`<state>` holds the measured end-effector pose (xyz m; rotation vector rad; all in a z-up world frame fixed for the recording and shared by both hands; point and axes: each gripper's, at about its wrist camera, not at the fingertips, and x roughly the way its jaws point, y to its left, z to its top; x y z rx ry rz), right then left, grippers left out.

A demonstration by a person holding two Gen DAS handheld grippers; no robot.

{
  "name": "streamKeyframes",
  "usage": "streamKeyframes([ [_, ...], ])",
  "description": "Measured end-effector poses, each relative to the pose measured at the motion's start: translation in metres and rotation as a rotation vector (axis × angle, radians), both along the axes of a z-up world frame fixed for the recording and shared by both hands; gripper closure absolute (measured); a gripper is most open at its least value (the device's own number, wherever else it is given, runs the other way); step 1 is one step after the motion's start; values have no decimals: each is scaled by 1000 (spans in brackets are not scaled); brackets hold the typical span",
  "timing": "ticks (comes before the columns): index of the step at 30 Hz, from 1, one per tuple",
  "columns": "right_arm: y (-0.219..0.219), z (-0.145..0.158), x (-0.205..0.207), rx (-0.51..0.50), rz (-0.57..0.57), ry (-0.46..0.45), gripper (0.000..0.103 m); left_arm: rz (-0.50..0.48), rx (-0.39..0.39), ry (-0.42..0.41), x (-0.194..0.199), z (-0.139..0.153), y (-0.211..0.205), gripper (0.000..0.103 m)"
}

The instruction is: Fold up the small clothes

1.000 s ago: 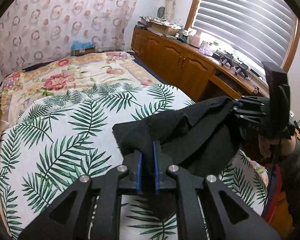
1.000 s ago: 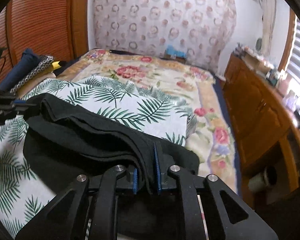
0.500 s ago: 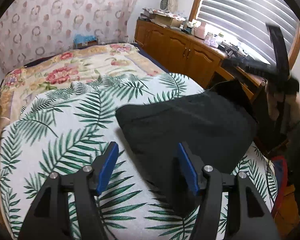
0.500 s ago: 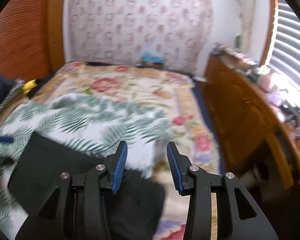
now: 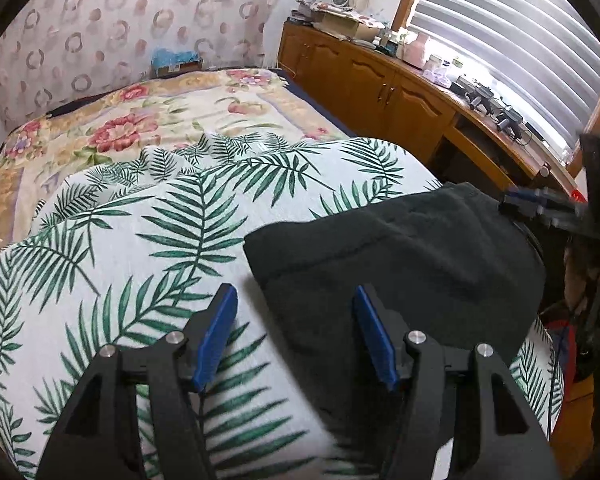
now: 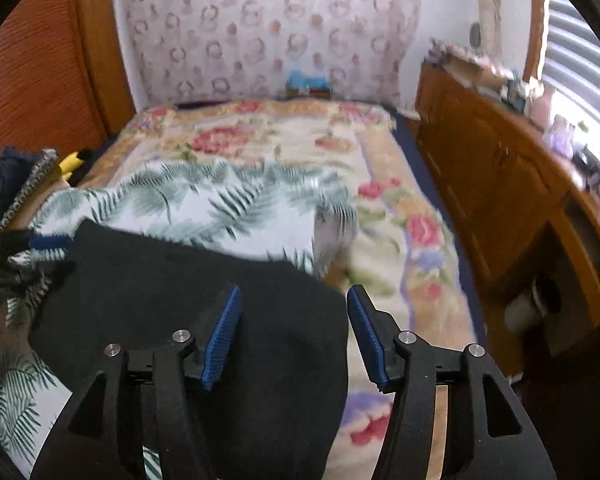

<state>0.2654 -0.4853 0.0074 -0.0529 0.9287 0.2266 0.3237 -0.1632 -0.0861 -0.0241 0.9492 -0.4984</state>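
A folded black garment lies flat on the palm-leaf sheet at the near edge of the bed. My left gripper is open and empty, hovering just above the garment's near left corner. My right gripper is open and empty above the garment's right edge. The right gripper also shows in the left wrist view at the garment's far right corner. The left gripper shows at the left edge of the right wrist view.
A floral blanket covers the far part of the bed. A wooden cabinet with clutter on top runs along the right under the window blinds. A wooden headboard and pillows stand at the left.
Both grippers were shut on the black garment and held it up. They have let go, opened and pulled back, and the garment now lies flat on the sheet.
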Motion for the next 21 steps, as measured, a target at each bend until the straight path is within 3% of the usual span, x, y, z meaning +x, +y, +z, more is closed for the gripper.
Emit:
streamKeyframes([
  [4, -11, -18, 1, 28, -17, 47, 46, -2, -16, 19, 8, -4, -3, 43],
  [10, -20, -30, 3, 77, -33, 72, 35, -2, -43, 37, 9, -12, -5, 43],
  [19, -32, -47, 16, 262, -20, 168, 35, -7, -83, 46, 12, -11, -6, 43],
  [21, -36, -49, 17, 305, -22, 186, 35, -17, -90, 44, 12, -12, -7, 50],
])
